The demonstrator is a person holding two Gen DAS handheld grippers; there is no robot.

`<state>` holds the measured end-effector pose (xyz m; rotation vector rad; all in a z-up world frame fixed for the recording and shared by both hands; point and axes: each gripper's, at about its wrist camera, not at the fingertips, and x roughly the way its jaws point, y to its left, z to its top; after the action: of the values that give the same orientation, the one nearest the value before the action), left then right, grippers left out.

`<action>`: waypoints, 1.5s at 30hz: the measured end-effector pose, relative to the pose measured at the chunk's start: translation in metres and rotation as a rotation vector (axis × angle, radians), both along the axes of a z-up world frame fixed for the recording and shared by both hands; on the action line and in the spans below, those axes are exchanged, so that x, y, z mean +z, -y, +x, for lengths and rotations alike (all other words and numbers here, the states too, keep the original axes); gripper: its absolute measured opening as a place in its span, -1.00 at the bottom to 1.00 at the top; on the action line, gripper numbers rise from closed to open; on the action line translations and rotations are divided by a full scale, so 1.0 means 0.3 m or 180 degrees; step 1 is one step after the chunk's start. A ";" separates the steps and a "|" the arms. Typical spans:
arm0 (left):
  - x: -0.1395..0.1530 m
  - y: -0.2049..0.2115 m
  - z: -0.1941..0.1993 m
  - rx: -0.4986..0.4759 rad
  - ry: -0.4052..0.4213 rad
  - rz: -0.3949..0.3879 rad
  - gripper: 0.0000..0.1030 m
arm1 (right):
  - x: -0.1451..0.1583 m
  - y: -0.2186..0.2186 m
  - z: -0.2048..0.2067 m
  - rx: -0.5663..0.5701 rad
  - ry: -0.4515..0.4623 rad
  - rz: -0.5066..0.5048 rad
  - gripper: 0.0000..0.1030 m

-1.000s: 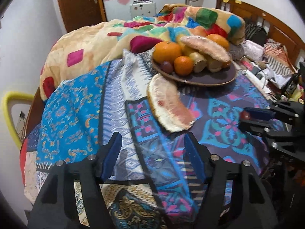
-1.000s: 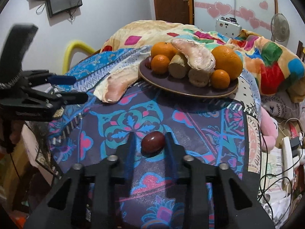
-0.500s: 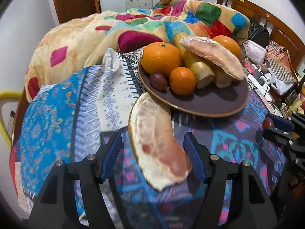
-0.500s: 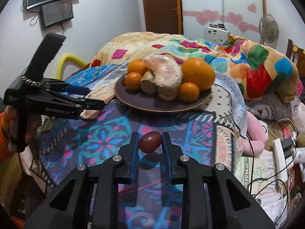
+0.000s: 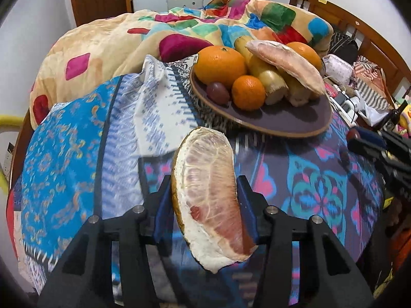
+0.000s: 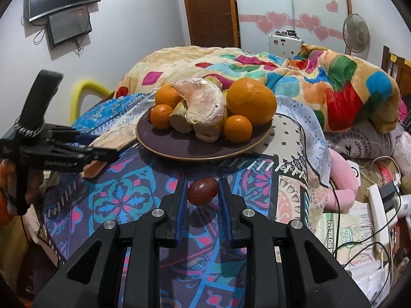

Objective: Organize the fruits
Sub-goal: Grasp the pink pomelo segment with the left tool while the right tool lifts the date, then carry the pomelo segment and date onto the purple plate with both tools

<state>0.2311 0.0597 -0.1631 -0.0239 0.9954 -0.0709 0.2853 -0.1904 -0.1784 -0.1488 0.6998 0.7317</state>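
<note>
Two grippers work in front of the dark plate (image 6: pixel 179 151), which sits on the patterned cloth (image 5: pixel 316 179) and serves as the landmark here. The left gripper (image 5: pixel 204 205), on the near left of the plate, has its blue-padded fingers (image 5: pixel 161 213) closed against both sides of a pomelo wedge (image 5: pixel 209 200), whose pale pink flesh faces up and whose far tip points toward the plate rim. Whether the wedge is off the cloth cannot be told. The right gripper (image 6: pixel 201 192), directly before the plate's near edge, has its fingers (image 6: pixel 179 205) drawn in on a small dark red fruit (image 6: pixel 202 191), pinched at the tips above the cloth. On the plate lie two large oranges (image 6: pixel 251 101), two small mandarins (image 6: pixel 237 128), another dark red fruit (image 5: pixel 217 91) at its left side, pale stubby pieces, and a second pomelo wedge (image 6: pixel 204 102) draped over the pile. Behind the plate spreads a colourful blanket (image 6: pixel 334 82).
</note>
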 end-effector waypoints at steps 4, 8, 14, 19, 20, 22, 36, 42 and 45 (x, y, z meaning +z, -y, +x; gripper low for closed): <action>0.017 0.003 -0.051 0.0021 0.0083 0.0041 -0.07 | 0.012 -0.003 0.003 -0.0010 0.0022 0.0008 -0.57; 0.067 0.016 -0.074 -0.0007 0.0234 0.0003 -0.07 | 0.030 -0.005 0.011 -0.0031 0.0052 0.0036 -0.57; 0.158 0.056 -0.049 -0.0084 0.0490 -0.0048 -0.07 | 0.048 -0.021 0.040 -0.0054 0.0106 0.0032 -0.57; 0.189 0.099 0.010 -0.0177 0.0614 -0.0084 -0.07 | 0.047 -0.039 0.084 -0.0085 0.0105 0.0009 -0.57; 0.191 0.107 0.025 -0.0189 0.0624 -0.0103 -0.07 | 0.045 -0.041 0.091 -0.0080 0.0092 0.0007 -0.57; 0.197 0.117 0.050 -0.0201 0.0645 -0.0135 -0.07 | 0.041 -0.046 0.103 -0.0072 0.0087 -0.0021 -0.57; 0.185 0.193 0.210 -0.0231 0.0788 -0.0070 -0.07 | 0.022 -0.076 0.153 0.0058 -0.0023 -0.0141 -0.56; 0.147 0.207 0.241 -0.0224 0.0722 -0.0014 -0.06 | 0.007 -0.083 0.168 0.0090 -0.0134 -0.0158 -0.56; 0.137 0.203 0.249 -0.0202 0.0718 -0.0033 -0.06 | 0.009 -0.091 0.161 0.0099 -0.0128 -0.0193 -0.55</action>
<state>0.3058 -0.0010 -0.1220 0.0062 0.7704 -0.1340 0.3337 -0.1630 -0.1759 -0.2012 0.7598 0.7451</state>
